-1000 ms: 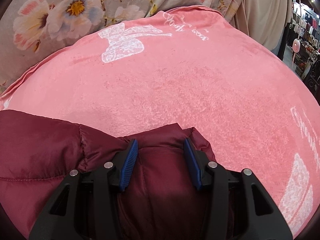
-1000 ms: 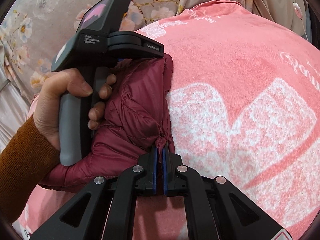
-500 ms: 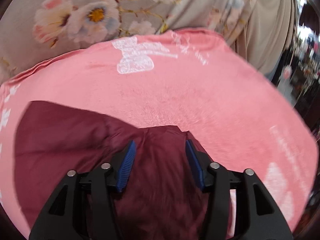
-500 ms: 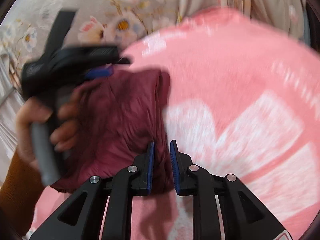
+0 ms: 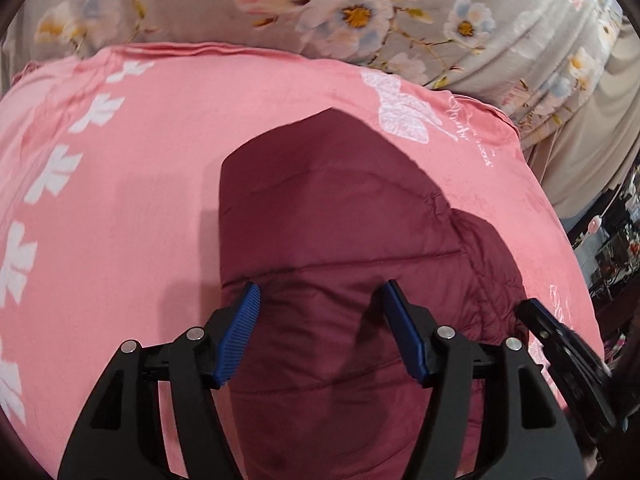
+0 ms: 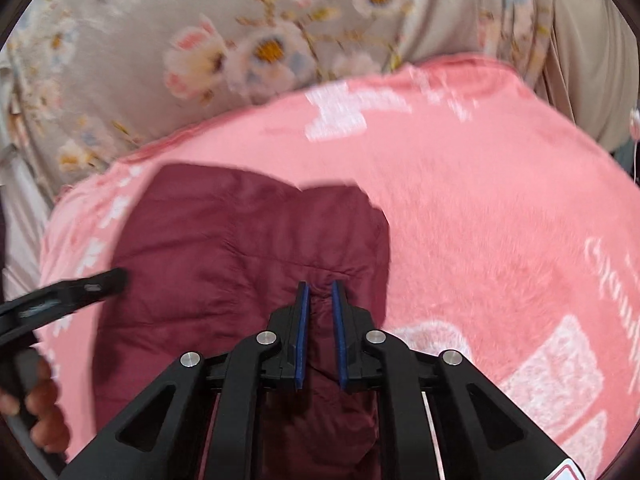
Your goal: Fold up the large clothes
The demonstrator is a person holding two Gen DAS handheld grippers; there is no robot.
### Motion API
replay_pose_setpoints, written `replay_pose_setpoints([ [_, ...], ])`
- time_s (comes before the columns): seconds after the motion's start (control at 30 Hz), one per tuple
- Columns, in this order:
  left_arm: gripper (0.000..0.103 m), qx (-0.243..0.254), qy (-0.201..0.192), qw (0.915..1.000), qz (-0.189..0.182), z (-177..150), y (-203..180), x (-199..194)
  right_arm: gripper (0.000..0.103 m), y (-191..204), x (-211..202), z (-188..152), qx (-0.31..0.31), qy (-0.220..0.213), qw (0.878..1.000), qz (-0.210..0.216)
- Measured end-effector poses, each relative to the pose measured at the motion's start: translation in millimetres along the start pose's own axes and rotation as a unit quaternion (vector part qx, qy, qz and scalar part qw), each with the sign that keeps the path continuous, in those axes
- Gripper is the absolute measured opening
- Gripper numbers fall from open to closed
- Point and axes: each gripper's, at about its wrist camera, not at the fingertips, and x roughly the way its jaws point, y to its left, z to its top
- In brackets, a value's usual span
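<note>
A dark red quilted jacket (image 5: pixel 340 232) lies folded on a pink blanket (image 5: pixel 140 200). It also shows in the right wrist view (image 6: pixel 224 264). My left gripper (image 5: pixel 320 300) is open above the jacket's near part, with nothing between its blue pads. My right gripper (image 6: pixel 319 292) has its jaws a small gap apart over the jacket's right edge; the cloth bulges between the pads. The left gripper's body (image 6: pixel 64 296) shows at the left in the right wrist view, and the right gripper's body (image 5: pixel 568 360) at the right in the left wrist view.
The pink blanket (image 6: pixel 500 220) with white printed patterns covers the whole work surface. A grey floral curtain (image 5: pixel 360 8) hangs behind it. Shelves with goods (image 5: pixel 616 240) stand far right past the blanket's edge.
Both grippers have pulled back and up from the jacket. The right gripper, shut on the jacket a second ago, has opened a little. The left stays open. The jacket now lies flat.
</note>
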Motion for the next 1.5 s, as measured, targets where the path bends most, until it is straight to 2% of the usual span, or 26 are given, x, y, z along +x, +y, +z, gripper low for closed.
replay_pose_setpoints([
  [0.1,0.063,-0.007,0.003,1.0,-0.003,-5,7,2,0.005,-7,19,-10,0.011,0.026,1.0,0.007],
  [0.23,0.067,-0.002,0.0,1.0,-0.001,-10,8,8,0.004,-7,32,-20,0.011,0.036,0.999,0.007],
  [0.37,0.073,0.016,-0.001,0.9998,0.015,-14,0,13,0.005,-10,27,-15,0.024,0.039,0.999,0.014],
  [0.43,0.075,0.004,0.003,0.9999,0.012,-12,4,9,0.015,-14,11,-9,0.037,0.016,0.999,0.023],
  [0.47,0.083,-0.019,0.007,0.9998,0.003,-9,11,5,0.019,-16,7,-8,0.045,0.009,0.999,0.026],
  [0.5,0.089,-0.033,0.008,0.9994,-0.001,-8,16,3,0.029,-20,3,-6,0.059,0.004,0.998,0.033],
  [0.53,0.09,-0.057,0.007,0.9983,-0.005,-7,26,0,0.04,-24,2,-4,0.072,0.003,0.997,0.04],
  [0.57,0.091,-0.07,0.008,0.9975,-0.006,-6,31,-1,0.043,-26,2,-3,0.079,0.004,0.996,0.042],
  [0.7,0.093,-0.1,0.029,0.9945,-0.013,-7,47,8,0.05,-35,16,-5,0.109,0.023,0.993,0.04],
  [0.87,0.096,-0.123,0.058,0.9889,-0.058,-15,53,28,0.057,-40,34,-13,0.133,0.048,0.988,0.061],
  [0.93,0.098,-0.136,0.067,0.9853,-0.077,-17,55,35,0.063,-46,42,-15,0.15,0.057,0.984,0.076],
  [1.1,0.098,-0.158,0.09,0.9749,-0.128,-24,58,54,0.067,-58,56,-22,0.186,0.067,0.972,0.127],
  [1.17,0.098,-0.154,0.097,0.9736,-0.138,-26,53,58,0.066,-57,57,-23,0.182,0.066,0.972,0.134],
  [1.2,0.098,-0.146,0.096,0.9755,-0.134,-26,49,57,0.063,-55,58,-23,0.179,0.069,0.971,0.141],
  [1.23,0.096,-0.134,0.094,0.9783,-0.127,-25,44,55,0.054,-55,59,-22,0.18,0.071,0.97,0.149],
  [1.33,0.087,-0.105,0.085,0.9855,-0.104,-24,30,46,0.04,-54,63,-22,0.195,0.078,0.961,0.181],
  [1.43,0.074,-0.079,0.07,0.9904,-0.089,-22,19,33,0.025,-49,55,-19,0.182,0.07,0.964,0.181],
  [1.5,0.063,-0.065,0.061,0.9924,-0.085,-19,12,24,0.02,-42,44,-15,0.166,0.057,0.969,0.173],
])
